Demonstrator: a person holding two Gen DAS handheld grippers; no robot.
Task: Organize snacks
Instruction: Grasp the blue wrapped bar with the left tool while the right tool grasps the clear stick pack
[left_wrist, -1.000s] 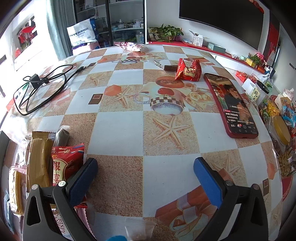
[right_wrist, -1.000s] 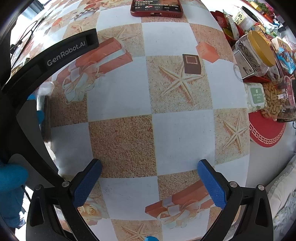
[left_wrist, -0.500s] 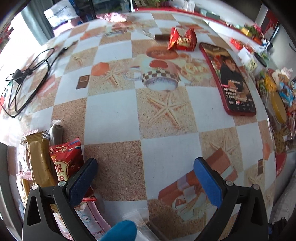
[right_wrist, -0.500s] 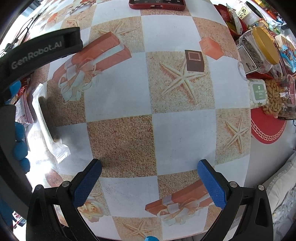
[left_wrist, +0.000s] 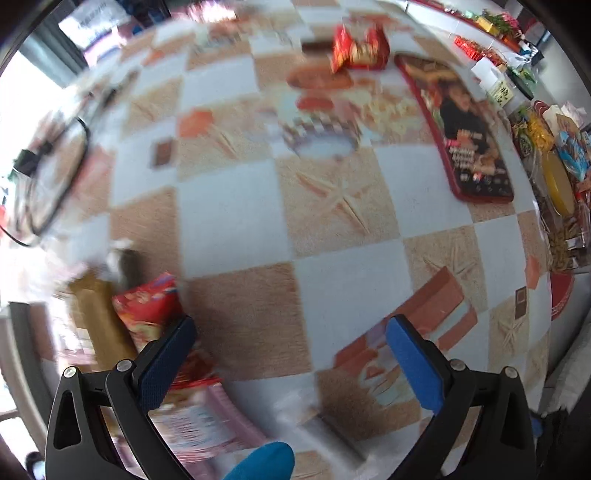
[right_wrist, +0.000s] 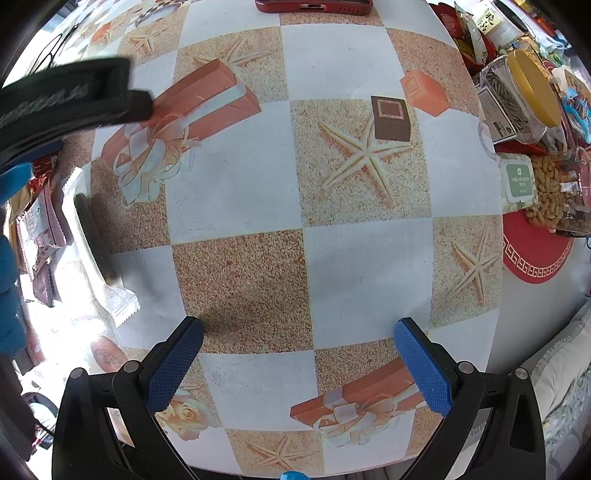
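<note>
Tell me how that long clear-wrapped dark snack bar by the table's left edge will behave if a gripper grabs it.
The long clear-wrapped dark snack bar probably lifts lightly. Its glossy film looks slippery, and the crimped ends likely flop. The dark bar inside looks rigid, so it may snap if squeezed hard.

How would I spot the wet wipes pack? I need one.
Look at the table's right edge in the right wrist view, by the yellow-lidded jar. The wipes pack lies just nearer, beside loose peanuts: flat, white, with a green label.

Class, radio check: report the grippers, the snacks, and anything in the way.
Left gripper open, empty; view blurred. Right gripper open, empty, over bare tablecloth. Snack packets piled at left edge, red wrapped snack far side. Phone lies beside it.
</note>
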